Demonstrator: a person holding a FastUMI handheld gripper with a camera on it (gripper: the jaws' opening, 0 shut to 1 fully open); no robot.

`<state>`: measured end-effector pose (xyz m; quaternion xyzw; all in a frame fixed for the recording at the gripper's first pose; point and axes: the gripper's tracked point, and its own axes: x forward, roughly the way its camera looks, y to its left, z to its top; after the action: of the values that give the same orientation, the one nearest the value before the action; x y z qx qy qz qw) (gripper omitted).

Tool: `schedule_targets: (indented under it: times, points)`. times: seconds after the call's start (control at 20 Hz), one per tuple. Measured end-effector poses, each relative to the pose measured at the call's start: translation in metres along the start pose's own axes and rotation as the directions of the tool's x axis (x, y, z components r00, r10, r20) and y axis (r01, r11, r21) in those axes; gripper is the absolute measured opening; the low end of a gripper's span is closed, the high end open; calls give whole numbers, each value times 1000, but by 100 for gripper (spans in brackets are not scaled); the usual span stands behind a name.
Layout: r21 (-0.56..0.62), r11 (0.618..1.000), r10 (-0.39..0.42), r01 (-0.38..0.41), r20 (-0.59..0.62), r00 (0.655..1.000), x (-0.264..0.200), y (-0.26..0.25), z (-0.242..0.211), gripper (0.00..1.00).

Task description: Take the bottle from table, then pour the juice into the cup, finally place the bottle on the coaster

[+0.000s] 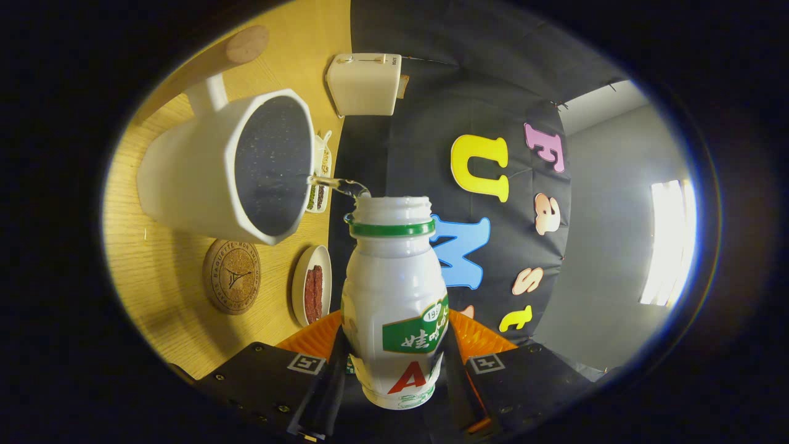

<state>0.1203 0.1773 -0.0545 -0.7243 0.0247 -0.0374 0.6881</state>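
My gripper is shut on a white bottle with a green neck ring and an open mouth. The whole view is rolled, so the bottle is tipped toward the table. A thin clear stream runs from the bottle's mouth into the white cup, which has a dark inside and a handle on its far side. The round cork coaster lies flat on the wooden table beside the cup, nearer to my fingers than the cup is.
A small white dish with red strips sits next to the coaster. Another small dish with snacks lies behind the cup. A white box stands by the black cloth wall. A wooden disc lies beyond the cup's handle.
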Motion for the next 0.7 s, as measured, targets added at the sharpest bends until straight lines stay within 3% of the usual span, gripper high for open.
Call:
schedule_targets:
  times: [0.7]
  points:
    - [-20,1000,-21,21,3,1000,2,-9,-7,70]
